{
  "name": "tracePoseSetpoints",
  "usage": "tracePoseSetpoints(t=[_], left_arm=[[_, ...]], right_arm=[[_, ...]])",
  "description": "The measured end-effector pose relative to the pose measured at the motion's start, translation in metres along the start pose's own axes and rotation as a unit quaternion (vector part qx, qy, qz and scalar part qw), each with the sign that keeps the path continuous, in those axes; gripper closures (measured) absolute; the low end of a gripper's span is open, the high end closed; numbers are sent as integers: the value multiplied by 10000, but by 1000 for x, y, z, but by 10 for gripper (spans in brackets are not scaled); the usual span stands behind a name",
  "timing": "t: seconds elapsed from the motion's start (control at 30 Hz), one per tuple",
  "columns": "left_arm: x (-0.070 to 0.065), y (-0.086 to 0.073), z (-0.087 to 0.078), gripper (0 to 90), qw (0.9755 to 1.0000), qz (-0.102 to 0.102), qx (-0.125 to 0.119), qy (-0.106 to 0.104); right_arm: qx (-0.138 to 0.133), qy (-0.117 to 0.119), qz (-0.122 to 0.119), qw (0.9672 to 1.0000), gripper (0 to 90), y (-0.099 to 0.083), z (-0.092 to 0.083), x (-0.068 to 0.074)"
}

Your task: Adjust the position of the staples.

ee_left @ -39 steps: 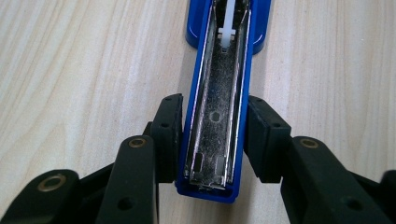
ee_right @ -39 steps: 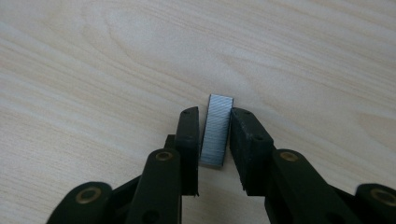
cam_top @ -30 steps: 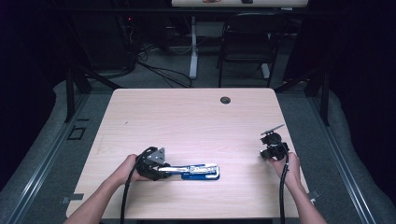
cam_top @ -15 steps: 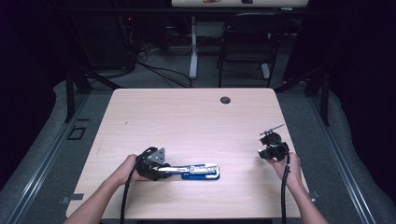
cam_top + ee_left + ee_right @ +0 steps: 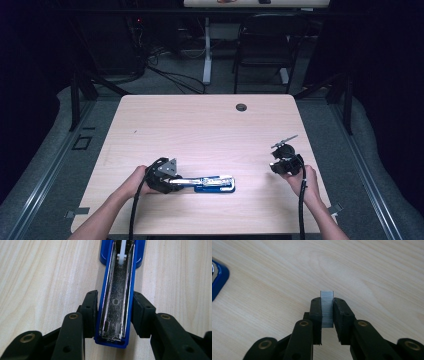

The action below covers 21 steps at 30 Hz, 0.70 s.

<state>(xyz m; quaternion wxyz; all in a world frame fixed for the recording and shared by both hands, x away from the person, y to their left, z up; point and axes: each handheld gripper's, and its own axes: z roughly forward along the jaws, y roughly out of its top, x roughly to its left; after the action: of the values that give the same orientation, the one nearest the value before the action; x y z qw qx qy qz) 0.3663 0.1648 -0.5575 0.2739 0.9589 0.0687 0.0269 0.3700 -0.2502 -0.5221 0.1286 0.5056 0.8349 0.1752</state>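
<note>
Blue stapler (image 5: 214,183) lay opened flat near the desk's (image 5: 200,130) front edge, left of centre, metal channel up. Left hand-held gripper (image 5: 113,315) closed on its rear end, one jaw against each side. Staple strip (image 5: 327,310) stood pinched upright between the nearly closed jaws of the right hand-held gripper (image 5: 327,315), held above bare wood, well apart to the stapler's right. Round grommet (image 5: 241,107) sat near the far edge.

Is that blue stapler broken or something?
Not broken that I can see. The stapler lies opened on the table, its empty staple channel bared, clamped by the left gripper. The right gripper pinches a staple strip.
</note>
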Motion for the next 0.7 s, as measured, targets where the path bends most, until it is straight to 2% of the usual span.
tracePoseSetpoints(t=[0.17,0.2,0.23,0.3,0.33,0.47,0.7], left_arm=[[0,0,0,605,10000,28,-7,15],[0,0,0,605,10000,26,-7,15],[0,0,0,605,10000,32,-7,14],[0,0,0,605,10000,16,-8,8],[0,0,0,605,10000,22,-9,13],[0,0,0,605,10000,17,-8,13],[0,0,0,605,10000,19,-12,19]], right_arm=[[-53,89,-114,9999,779,1,0,11],[34,63,-199,9998,778,2,-2,12],[-39,63,-169,9998,778,2,-1,14],[-37,149,-203,9997,779,2,-1,16],[-8,97,-238,9997,779,2,-1,17],[-17,158,-285,9995,778,2,-1,22],[5,230,-543,9983,778,4,-2,37]])
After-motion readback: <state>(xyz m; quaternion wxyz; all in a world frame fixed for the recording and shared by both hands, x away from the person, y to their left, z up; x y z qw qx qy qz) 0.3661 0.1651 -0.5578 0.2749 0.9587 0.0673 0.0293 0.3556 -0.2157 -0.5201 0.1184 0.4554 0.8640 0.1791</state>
